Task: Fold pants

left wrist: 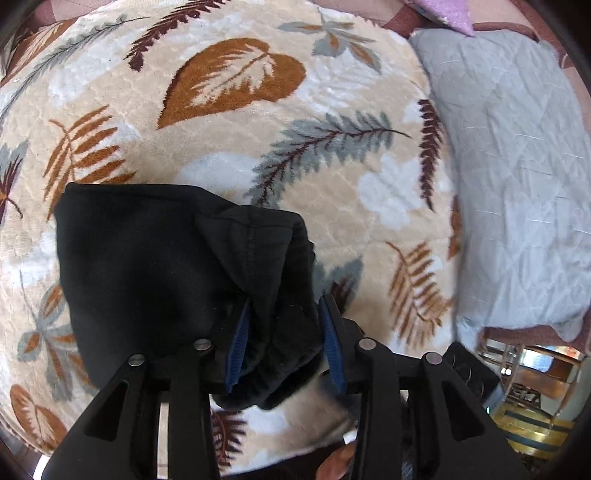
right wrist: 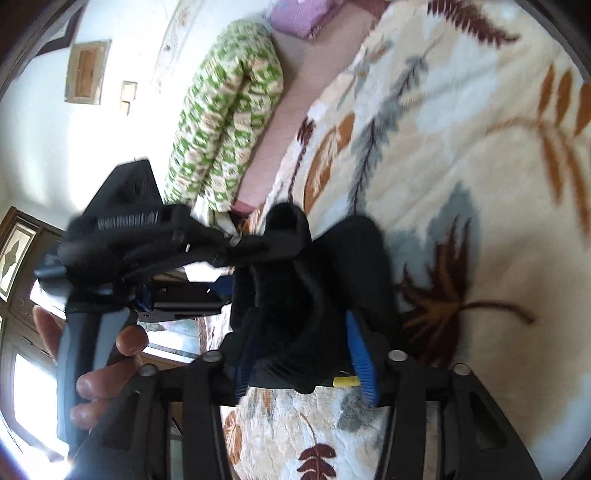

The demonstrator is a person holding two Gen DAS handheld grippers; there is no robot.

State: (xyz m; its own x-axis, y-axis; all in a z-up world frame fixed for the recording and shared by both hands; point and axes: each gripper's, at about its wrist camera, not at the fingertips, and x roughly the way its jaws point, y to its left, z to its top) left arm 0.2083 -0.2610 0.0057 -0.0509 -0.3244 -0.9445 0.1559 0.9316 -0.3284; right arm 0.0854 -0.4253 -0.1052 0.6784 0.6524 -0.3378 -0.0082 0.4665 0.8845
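Left gripper point(left wrist: 286, 343) pointed steeply down at the bed, its blue pads point(left wrist: 240, 343) part-way open with a bunched fold of the black pants point(left wrist: 155, 266) between them; we could not tell whether the pads pressed the cloth or merely flanked it. We saw the pants lying folded into a compact dark bundle on the leaf-patterned blanket point(left wrist: 229, 122), the bulk of them spread up and left of the fingers

Right gripper point(right wrist: 299, 354) stood about half open, with another thick roll of pants point(right wrist: 295, 295) sitting between its blue pads point(right wrist: 360, 354). We noted the right pad standing clear of the cloth at its tip, and a small yellow tag point(right wrist: 345, 381) showing just beside its base; whether the left pad touched the fabric we could not tell

Only the left view showed us the grey quilted pillow point(left wrist: 517, 166) beside the blanket on the right and a corner of purple cloth point(left wrist: 447, 14) at the top. Only the right view showed us the other gripper's black body point(right wrist: 147, 240) close on the left, blurred, held by a hand point(right wrist: 107, 373) whose fingertips curled round its handle; beyond it lay a green-and-cream rolled quilt point(right wrist: 229, 110) against the white wall point(right wrist: 44, 147), and a purple pillow point(right wrist: 303, 14). That other gripper blocked much of the bed's near edge in the right view
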